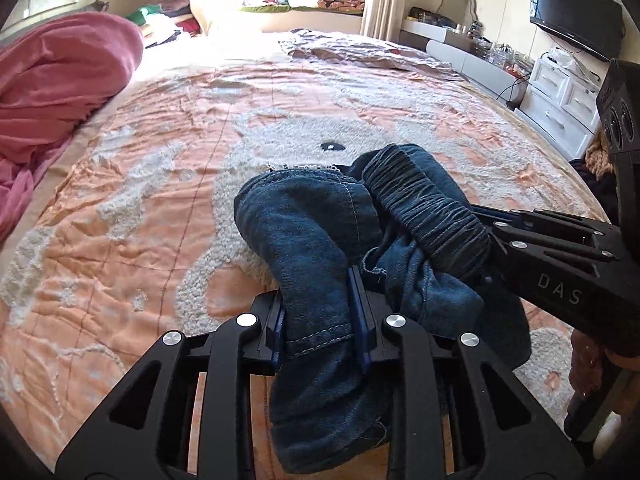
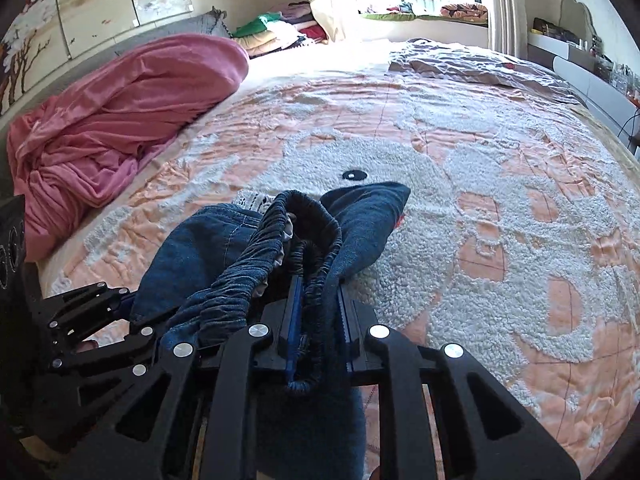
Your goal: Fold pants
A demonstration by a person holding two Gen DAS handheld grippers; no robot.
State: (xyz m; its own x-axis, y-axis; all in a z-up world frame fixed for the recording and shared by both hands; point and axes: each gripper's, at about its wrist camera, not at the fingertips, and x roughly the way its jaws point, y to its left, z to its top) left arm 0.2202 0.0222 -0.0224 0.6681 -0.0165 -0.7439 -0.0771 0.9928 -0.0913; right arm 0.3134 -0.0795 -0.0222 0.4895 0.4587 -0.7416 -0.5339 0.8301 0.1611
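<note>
While both grippers clamp them, the dark denim pants [image 1: 320, 248] hang bunched above the bed [image 1: 160, 184].

Largest is that bed, its peach quilt puckered, with nubbly white tufting; a rumpled pink blanket [image 2: 120, 120] is heaped at one side. Only the left view catches the wall television [image 1: 576, 16] and white drawers [image 1: 560, 96]; only the right view shows the painted wall panels [image 2: 100, 12]. The left gripper [image 1: 320, 316] pinches a stitched, smooth denim fold, and the right gripper [image 2: 318, 320] bites the gathered, ribbed elastic waistband [image 2: 312, 240].
</note>
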